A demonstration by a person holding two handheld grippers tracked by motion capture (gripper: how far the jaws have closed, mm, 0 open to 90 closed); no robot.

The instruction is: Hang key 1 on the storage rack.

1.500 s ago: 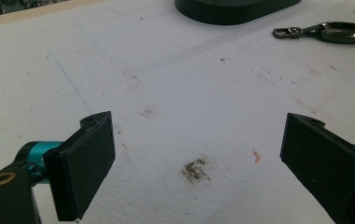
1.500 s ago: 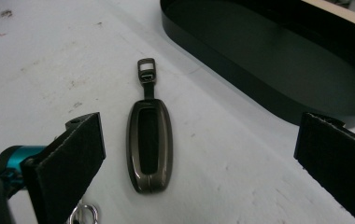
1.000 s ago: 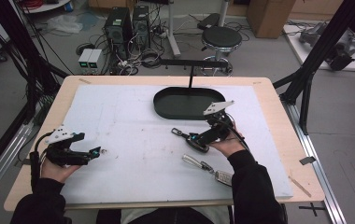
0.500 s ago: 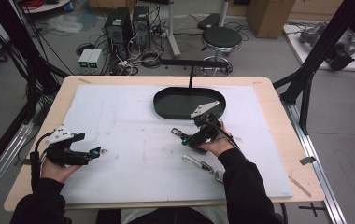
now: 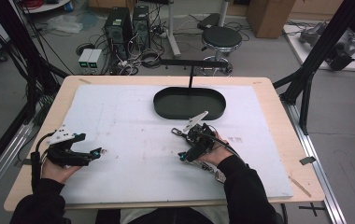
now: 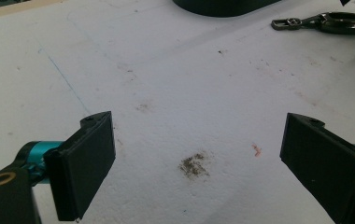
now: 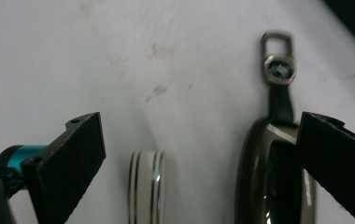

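The right gripper (image 5: pixel 181 157) hangs low over the white mat (image 5: pixel 133 121), jaws spread wide with nothing held; between them, in the right gripper view, lies a silver ring (image 7: pixel 146 189), and the dark metal carabiner clip (image 7: pixel 274 163) sits partly under one jaw; the left gripper (image 6: pixel 203 163) rests open near the mat's left edge; a black oval tray (image 5: pixel 189 103) sits beyond.
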